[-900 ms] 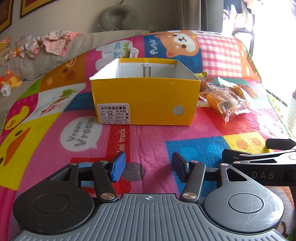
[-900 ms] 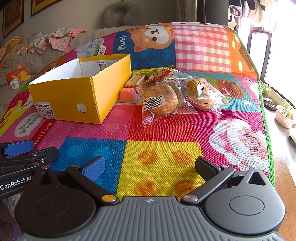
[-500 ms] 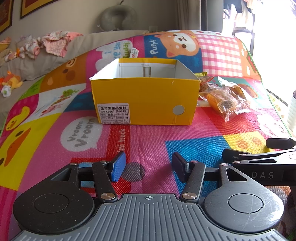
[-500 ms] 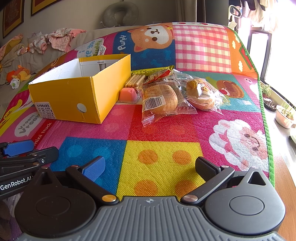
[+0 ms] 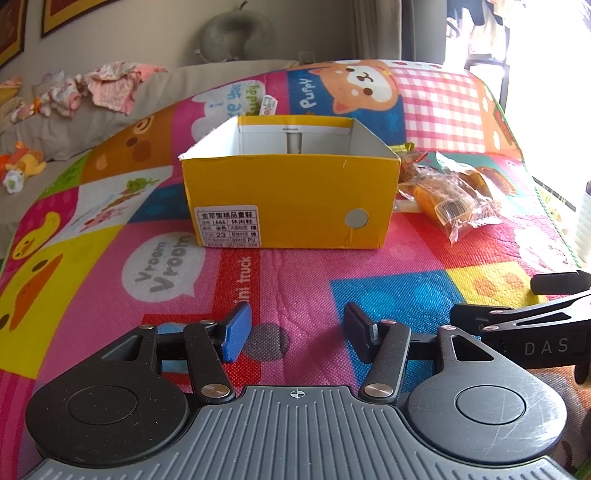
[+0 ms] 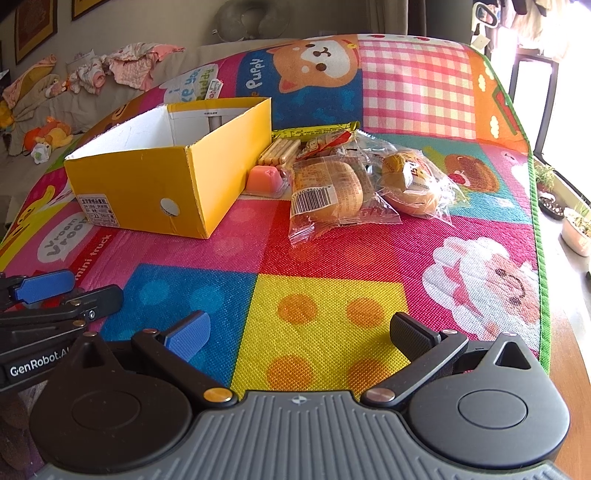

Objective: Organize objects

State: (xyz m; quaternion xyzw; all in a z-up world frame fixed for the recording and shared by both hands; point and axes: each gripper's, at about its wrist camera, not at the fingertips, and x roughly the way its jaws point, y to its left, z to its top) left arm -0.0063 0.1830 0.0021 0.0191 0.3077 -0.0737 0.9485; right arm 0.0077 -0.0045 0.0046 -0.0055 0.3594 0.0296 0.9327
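Observation:
An open yellow shoe box (image 5: 291, 199) stands on the colourful play mat (image 5: 332, 266); it also shows in the right wrist view (image 6: 162, 184), and what I see of its inside is bare. To its right lie wrapped snacks: two bagged buns (image 6: 325, 192) (image 6: 410, 181), a pink jelly cup (image 6: 264, 179), biscuit sticks (image 6: 279, 151) and a yellow wrapper (image 6: 314, 131). My left gripper (image 5: 293, 334) is open and empty, low over the mat in front of the box. My right gripper (image 6: 303, 332) is wide open and empty, well short of the snacks.
A grey sofa (image 5: 88, 122) with clothes (image 5: 110, 85) and a stuffed toy (image 5: 22, 162) stands at the back left. A neck pillow (image 5: 236, 33) rests against the wall. The mat's green edge (image 6: 537, 229) and plant pots (image 6: 576, 229) are at the right.

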